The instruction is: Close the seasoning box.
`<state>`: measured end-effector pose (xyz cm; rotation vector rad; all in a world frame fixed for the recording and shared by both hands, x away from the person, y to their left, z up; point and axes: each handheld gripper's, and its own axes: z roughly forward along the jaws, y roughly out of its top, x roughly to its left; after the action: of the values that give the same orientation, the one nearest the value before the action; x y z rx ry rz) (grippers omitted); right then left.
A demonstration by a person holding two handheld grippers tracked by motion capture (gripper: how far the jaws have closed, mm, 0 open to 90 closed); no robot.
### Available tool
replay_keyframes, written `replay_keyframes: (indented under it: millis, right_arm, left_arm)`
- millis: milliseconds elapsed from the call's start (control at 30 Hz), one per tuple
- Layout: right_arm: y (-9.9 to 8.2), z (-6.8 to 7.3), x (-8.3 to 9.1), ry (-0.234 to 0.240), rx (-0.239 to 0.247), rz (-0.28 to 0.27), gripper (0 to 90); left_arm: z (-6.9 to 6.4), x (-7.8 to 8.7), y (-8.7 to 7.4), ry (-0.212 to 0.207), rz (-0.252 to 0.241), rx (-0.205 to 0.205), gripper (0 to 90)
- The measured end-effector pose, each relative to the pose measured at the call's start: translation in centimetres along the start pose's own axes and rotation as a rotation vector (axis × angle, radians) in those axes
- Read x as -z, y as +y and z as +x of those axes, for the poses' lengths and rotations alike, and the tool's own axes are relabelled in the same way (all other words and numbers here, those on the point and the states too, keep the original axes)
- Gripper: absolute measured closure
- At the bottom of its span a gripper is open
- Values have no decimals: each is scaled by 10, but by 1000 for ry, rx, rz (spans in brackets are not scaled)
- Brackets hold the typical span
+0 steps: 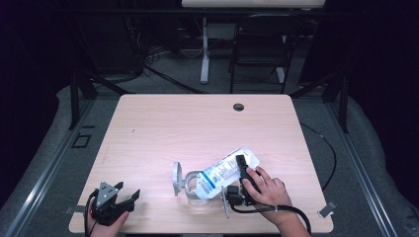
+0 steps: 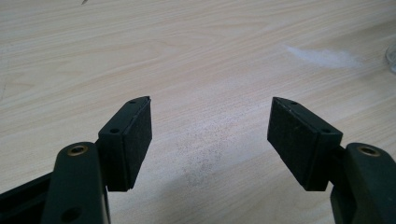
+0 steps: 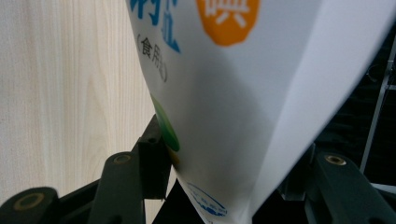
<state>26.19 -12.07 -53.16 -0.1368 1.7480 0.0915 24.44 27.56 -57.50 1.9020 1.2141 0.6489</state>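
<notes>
A white pouch (image 1: 226, 171) with blue print hangs tilted, its lower end over a clear glass jar (image 1: 194, 191) near the table's front edge. The jar's round lid (image 1: 176, 178) stands swung open at its left. My right gripper (image 1: 241, 165) is shut on the pouch's raised end. In the right gripper view the pouch (image 3: 243, 93) fills the space between the jaws of my right gripper (image 3: 224, 163), and the left pad (image 3: 153, 161) presses on it. My left gripper (image 1: 123, 195) rests at the front left corner, and in its own view the left gripper (image 2: 210, 140) stands open over bare wood.
The wooden table (image 1: 163, 128) has a cable hole (image 1: 238, 106) at the back. A faint white dusting (image 2: 322, 57) lies on the wood ahead of the left gripper, with a glass edge (image 2: 392, 56) beside it. A chair (image 1: 259, 49) stands beyond the table.
</notes>
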Motion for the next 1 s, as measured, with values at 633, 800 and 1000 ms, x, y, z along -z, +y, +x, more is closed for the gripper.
replay_keyframes:
  millis: [633,800,1000]
  right_arm:
    - [1,-2,1,-7,40,3,481]
    - [1,-3,0,-9,46,-5,483]
    - [2,-5,1,-11,76,10,489]
  left_arm:
    - [-1,0,0,0,-2,2,313]
    - [-1,0,0,0,-2,1,313]
    - [-1,0,0,0,-2,1,313]
